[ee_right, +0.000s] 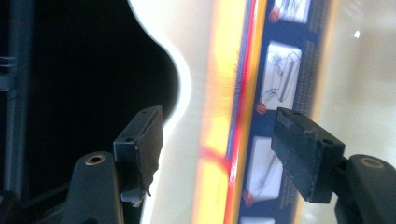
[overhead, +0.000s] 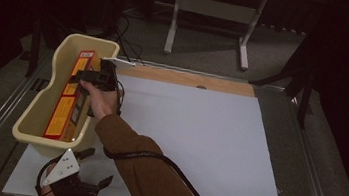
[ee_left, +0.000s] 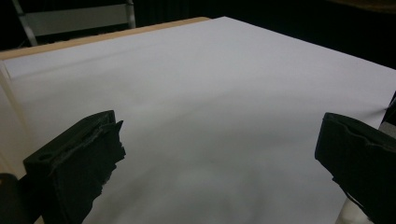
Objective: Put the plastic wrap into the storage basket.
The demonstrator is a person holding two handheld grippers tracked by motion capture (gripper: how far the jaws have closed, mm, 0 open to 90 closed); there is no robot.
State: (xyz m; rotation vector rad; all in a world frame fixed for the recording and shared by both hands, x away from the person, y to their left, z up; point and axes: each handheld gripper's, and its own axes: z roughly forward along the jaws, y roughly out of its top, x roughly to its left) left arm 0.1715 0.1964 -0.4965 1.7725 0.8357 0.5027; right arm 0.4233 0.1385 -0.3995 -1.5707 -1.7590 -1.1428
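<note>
My right claw (overhead: 95, 79) wide open above the long box (overhead: 67, 96) in the tub (overhead: 35, 111), left claw (overhead: 95, 169) open over the table (overhead: 198, 131)

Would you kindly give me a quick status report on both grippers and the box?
Right gripper open over the box, pads off it. Box lies in the tub. Left gripper open, empty, above the white sheet. Nothing in the way.

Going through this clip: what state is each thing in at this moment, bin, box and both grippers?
Cream bin: upright on the table's left edge, holding the box.
Long red and yellow box: lying inside the bin along its length, leaning on the right wall.
Right gripper: over the bin, jaws open astride the box, pads not pressing.
Left gripper: open, nothing between its jaws, over the white sheet.
</note>
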